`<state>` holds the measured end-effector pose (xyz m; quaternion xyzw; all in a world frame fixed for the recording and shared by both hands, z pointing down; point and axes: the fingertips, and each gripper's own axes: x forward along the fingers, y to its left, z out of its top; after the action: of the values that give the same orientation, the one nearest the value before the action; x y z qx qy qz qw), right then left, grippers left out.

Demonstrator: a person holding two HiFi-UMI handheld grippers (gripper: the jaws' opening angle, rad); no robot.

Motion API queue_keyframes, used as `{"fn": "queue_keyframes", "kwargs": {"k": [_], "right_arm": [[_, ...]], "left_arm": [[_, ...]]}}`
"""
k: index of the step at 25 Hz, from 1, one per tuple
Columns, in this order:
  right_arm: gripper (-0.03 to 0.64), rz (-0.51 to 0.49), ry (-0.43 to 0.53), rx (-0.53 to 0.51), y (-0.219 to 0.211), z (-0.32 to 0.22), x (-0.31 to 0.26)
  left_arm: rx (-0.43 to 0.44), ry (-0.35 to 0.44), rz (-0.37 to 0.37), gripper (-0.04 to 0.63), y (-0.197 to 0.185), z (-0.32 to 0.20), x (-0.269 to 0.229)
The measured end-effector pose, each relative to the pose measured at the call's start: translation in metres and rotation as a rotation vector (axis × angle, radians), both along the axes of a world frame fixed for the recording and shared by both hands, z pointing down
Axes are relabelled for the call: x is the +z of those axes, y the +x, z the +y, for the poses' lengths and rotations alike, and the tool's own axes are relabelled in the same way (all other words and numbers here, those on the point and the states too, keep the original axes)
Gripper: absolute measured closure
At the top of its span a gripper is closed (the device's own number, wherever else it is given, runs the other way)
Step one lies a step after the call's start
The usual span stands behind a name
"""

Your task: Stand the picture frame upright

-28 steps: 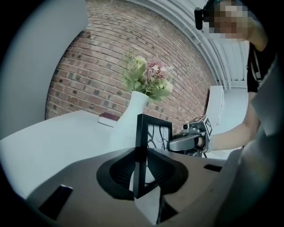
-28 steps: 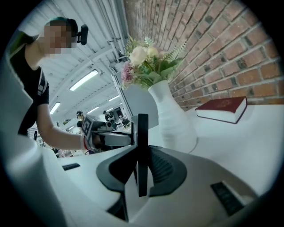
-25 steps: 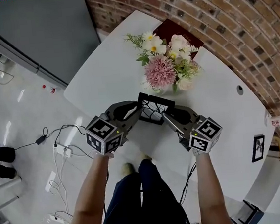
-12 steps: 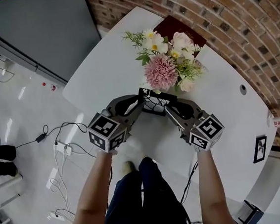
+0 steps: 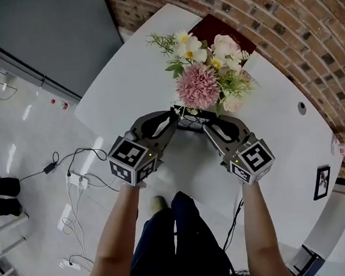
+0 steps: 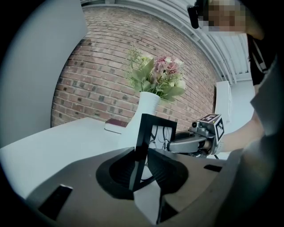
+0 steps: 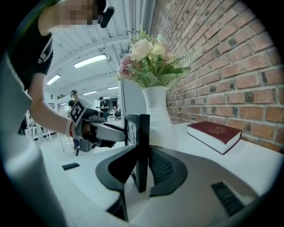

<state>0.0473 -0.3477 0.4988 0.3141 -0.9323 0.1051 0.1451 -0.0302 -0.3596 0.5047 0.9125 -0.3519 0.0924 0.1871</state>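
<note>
Brick wall curves along the upper right of the head view, with a white desk below it. At the centre, the black picture frame stands nearly upright, just before the flowers in a white vase. The left tongs are clamped on its left edge. The right tongs, their jaws just eased slightly wider, grip its right edge. Its foot seems to touch the desk, though that spot is hidden.

A red brick wall runs behind the white bench; left of the bench lie glossy pale floor, loose cables and a grey panel.
</note>
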Motion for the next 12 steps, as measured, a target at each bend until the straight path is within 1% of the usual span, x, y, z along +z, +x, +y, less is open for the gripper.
{"fn": "queue_keyframes", "kwargs": {"k": [3, 12], "right_arm": [[0.526, 0.011, 0.018, 0.019, 0.001, -0.003, 0.0], [0.52, 0.025, 0.046, 0.069, 0.004, -0.012, 0.002]], "left_arm": [[-0.011, 0.017, -0.004, 0.497, 0.0, -0.003, -0.001], [-0.033, 0.028, -0.005, 0.497, 0.003, -0.012, 0.0]]}}
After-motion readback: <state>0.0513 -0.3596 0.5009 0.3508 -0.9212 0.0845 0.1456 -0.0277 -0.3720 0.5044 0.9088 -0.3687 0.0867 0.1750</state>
